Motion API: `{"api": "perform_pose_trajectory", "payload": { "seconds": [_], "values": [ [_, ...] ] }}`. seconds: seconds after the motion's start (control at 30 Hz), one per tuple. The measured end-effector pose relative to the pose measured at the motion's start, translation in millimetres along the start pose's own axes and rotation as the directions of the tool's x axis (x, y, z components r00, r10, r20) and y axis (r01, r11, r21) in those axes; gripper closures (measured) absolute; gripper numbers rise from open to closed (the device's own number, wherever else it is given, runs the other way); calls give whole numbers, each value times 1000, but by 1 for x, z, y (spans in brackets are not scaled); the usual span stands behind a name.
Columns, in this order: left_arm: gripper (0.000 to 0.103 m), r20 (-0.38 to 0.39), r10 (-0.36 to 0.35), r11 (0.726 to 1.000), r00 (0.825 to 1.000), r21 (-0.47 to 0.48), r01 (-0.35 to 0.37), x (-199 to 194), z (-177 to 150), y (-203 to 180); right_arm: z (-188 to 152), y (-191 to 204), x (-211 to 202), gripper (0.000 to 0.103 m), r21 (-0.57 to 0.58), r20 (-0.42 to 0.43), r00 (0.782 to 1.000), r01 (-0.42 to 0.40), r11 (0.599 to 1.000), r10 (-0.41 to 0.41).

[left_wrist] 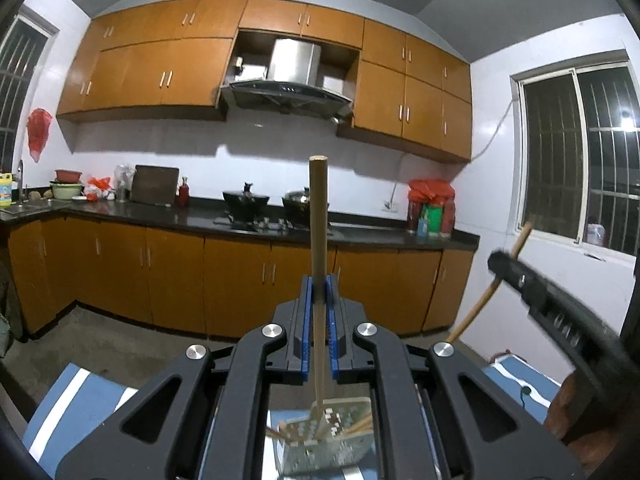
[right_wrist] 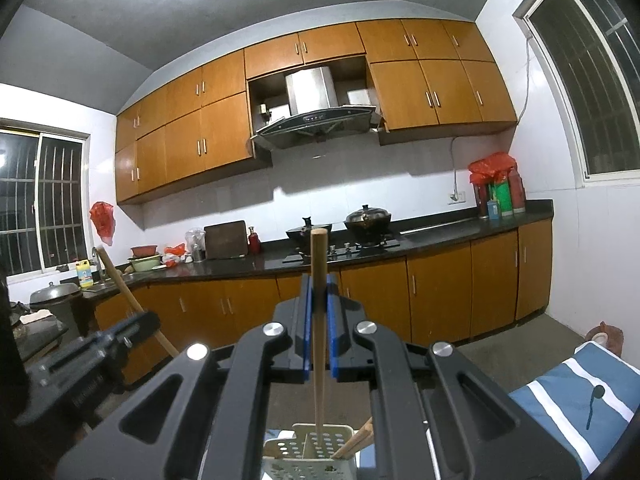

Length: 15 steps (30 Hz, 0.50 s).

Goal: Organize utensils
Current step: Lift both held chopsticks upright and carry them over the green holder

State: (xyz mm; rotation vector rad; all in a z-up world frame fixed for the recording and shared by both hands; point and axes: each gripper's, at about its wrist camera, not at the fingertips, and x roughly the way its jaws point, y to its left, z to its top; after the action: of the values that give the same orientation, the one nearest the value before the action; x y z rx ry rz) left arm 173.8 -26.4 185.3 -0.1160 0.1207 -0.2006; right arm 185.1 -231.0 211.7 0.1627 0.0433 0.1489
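Left gripper (left_wrist: 319, 280): blue pads clamped on 1 wooden chopstick (left_wrist: 318, 216), held upright. Its lower end drops into the perforated utensil holder (left_wrist: 340, 440) directly below the gripper. More chopsticks (left_wrist: 362, 426) lean inside the holder; exact count unclear, view is blurred.

Right gripper (right_wrist: 319, 280): same picture, pads closed on a second wooden chopstick (right_wrist: 319, 264), vertical, tip down inside the holder (right_wrist: 308, 446). A pair of chopsticks (right_wrist: 358, 438) leans against the holder's right side.

Each wrist view catches the other gripper off to the side: right gripper (left_wrist: 520, 276) at the right edge of the left view with its stick angled, left gripper (right_wrist: 120, 328) at the lower left of the right view, same.

The holder sits on a blue cloth with white stripes (right_wrist: 572, 392). Can't tell what's under the cloth.

Background: orange wall cabinets (left_wrist: 160, 72), range hood (left_wrist: 288, 88), black counter (left_wrist: 160, 212) with 2 pots (left_wrist: 246, 198) on the stove, cutting board (left_wrist: 155, 190) leaning on the wall, barred window (left_wrist: 576, 176) to the right.
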Motion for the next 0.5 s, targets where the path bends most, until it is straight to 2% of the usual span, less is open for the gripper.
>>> {"api": "perform_pose_trajectory", "payload": {
  "seconds": [0.17,0.5],
  "values": [
    [96,1,11,1000,1000,11,-11,14,-10,0,-18,0,18,95,-9,-30,999,19,1000,-19],
    [96,-123,10,1000,992,-15,-12,32,-36,10,-48,-7,44,94,1,-120,992,32,999,-32]
  ]
}}
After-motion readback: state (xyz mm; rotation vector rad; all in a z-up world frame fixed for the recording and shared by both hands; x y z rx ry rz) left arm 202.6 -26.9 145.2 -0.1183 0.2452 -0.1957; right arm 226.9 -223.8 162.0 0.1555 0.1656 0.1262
